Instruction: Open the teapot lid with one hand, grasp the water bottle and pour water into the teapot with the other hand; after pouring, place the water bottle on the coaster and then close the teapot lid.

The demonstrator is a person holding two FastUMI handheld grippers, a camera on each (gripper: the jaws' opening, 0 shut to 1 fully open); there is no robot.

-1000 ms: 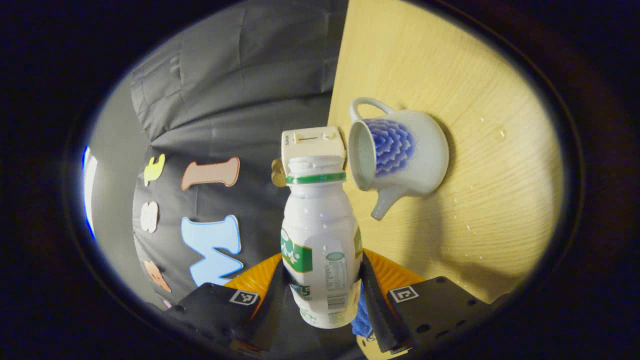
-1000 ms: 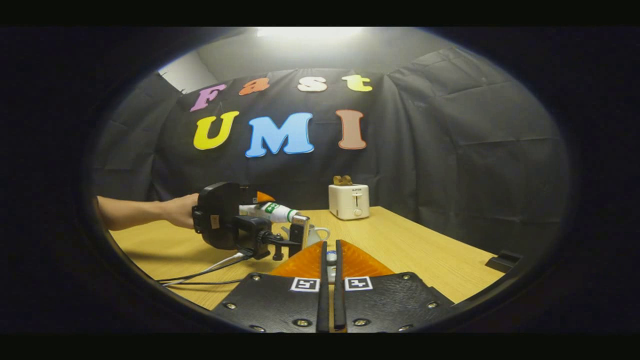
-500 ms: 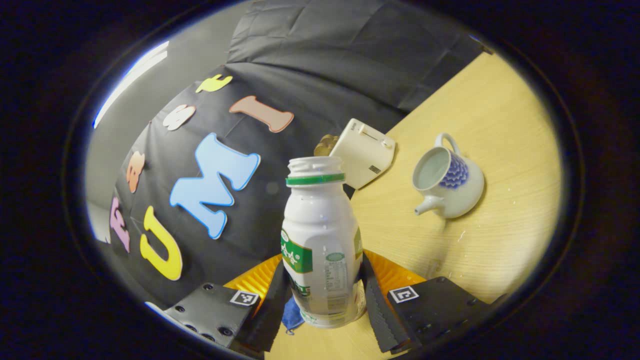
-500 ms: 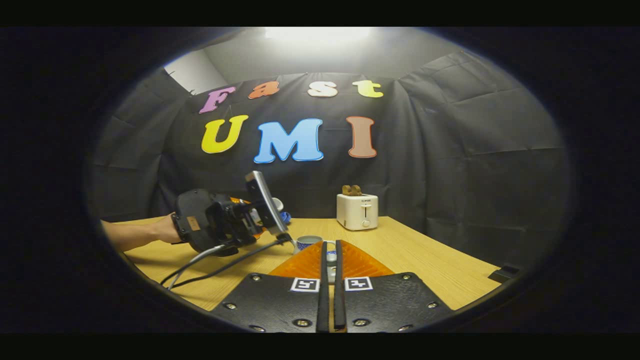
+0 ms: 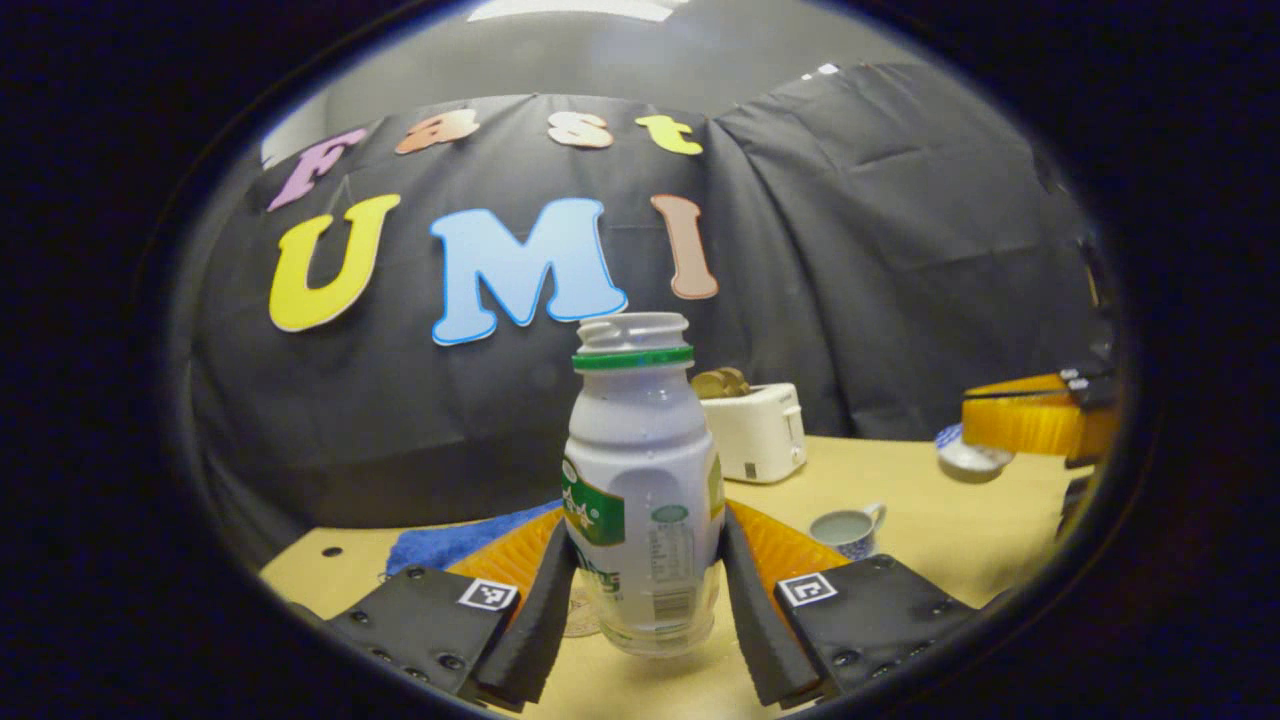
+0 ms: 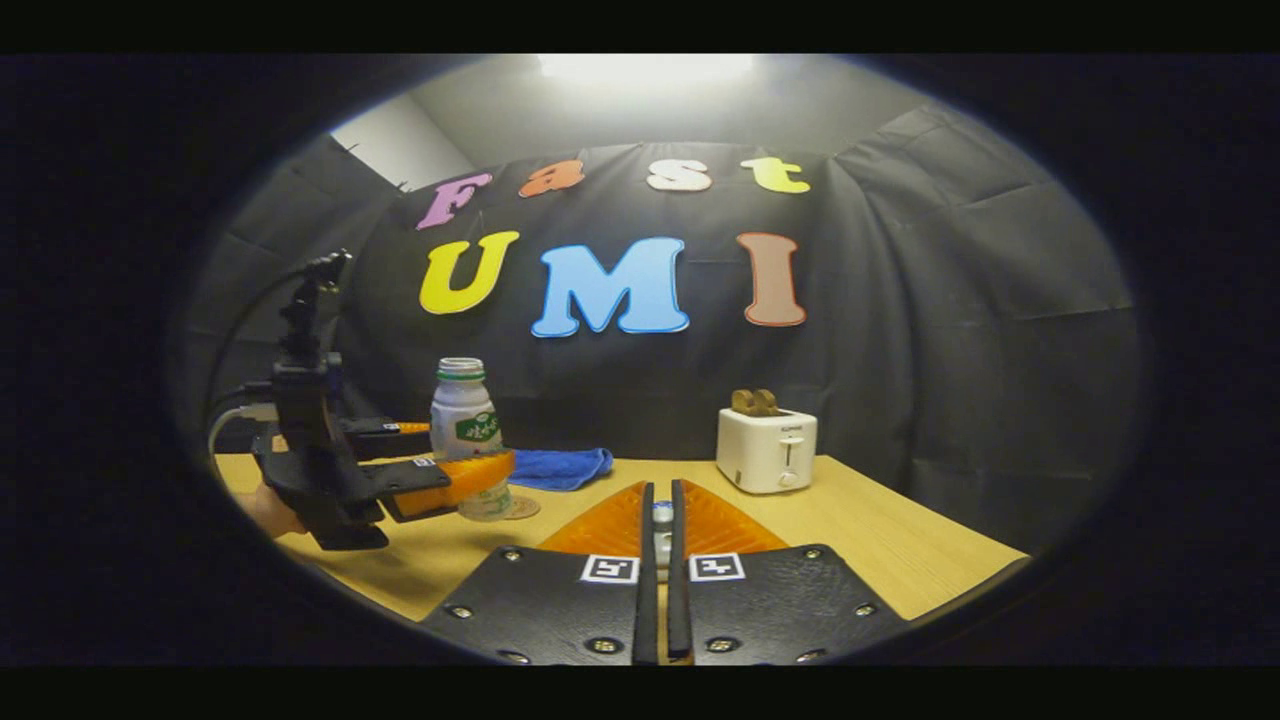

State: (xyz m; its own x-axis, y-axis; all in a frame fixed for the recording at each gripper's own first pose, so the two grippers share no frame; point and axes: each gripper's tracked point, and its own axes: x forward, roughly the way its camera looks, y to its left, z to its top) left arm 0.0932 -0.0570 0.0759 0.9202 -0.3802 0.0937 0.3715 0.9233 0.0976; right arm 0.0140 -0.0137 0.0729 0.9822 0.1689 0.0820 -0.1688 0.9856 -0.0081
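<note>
A white water bottle (image 5: 640,500) with a green label and no cap stands upright between my left gripper's (image 5: 645,540) fingers, which are shut on its lower body. Its base is at a round coaster (image 5: 578,622); I cannot tell whether it rests there. In the right gripper view the left gripper (image 6: 455,480) holds the bottle (image 6: 462,420) over the coaster (image 6: 522,508) at the left. The white-and-blue teapot (image 5: 848,530) stands open on the table. My right gripper (image 6: 660,497) is shut on the teapot lid (image 6: 660,515). In the left gripper view the right gripper (image 5: 1040,425) holds the lid (image 5: 965,457) in the air at the right.
A white toaster (image 6: 767,450) with bread in it stands at the back of the wooden table (image 6: 860,530). A blue cloth (image 6: 560,466) lies behind the coaster. The toaster (image 5: 758,432) and the cloth (image 5: 445,545) also flank the bottle in the left gripper view.
My left gripper has swung the bottle from tipped over the teapot back to upright and carried it left to the coaster. The right gripper stays shut on the lid.
</note>
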